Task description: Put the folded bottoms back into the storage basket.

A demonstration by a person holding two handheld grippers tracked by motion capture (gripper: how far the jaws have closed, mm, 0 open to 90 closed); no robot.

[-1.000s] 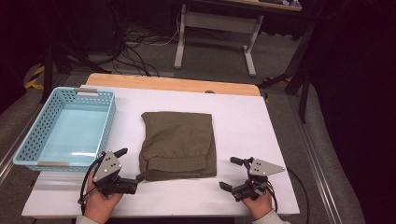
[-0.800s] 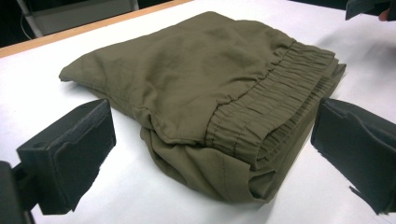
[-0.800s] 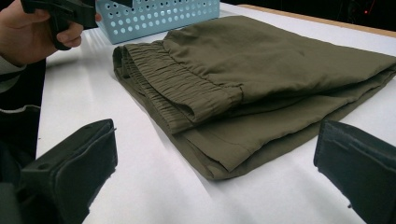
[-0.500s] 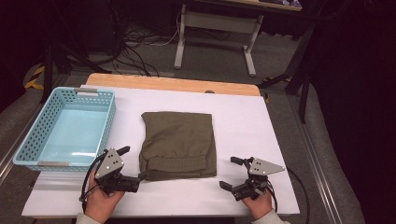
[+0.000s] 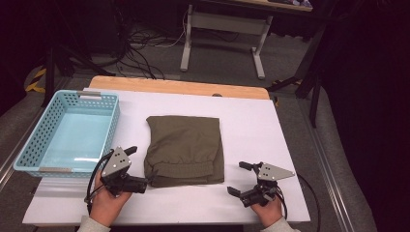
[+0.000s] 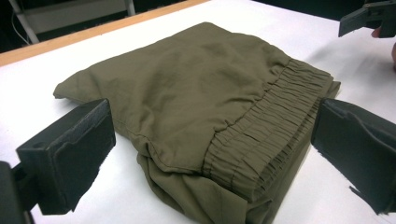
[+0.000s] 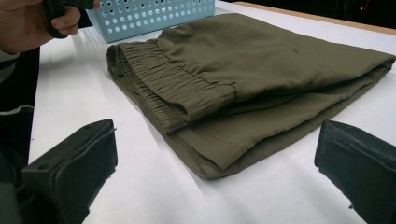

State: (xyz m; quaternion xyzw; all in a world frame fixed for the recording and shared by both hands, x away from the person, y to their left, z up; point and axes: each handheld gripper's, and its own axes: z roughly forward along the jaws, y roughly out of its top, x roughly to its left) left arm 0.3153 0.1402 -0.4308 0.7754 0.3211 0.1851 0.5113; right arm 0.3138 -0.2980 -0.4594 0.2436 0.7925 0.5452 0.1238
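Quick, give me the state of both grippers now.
Left gripper: open, holding nothing, at the folded olive garment.
Right gripper: open, holding nothing.

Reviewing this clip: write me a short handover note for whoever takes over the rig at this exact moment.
Left tongs: open, jaws set either side of the near left corner of the folded olive-green fabric garment, not gripping it.
Right tongs: open, resting on the white table top to the garment's right, apart from it.
Garment: folded flat mid-table, elastic waistband toward the person.
Light blue perforated plastic basket: at the table's left edge, nothing in it.
Done: the garment lies folded.
Left: probably grasp the garment and move it into the basket; no grip made yet.
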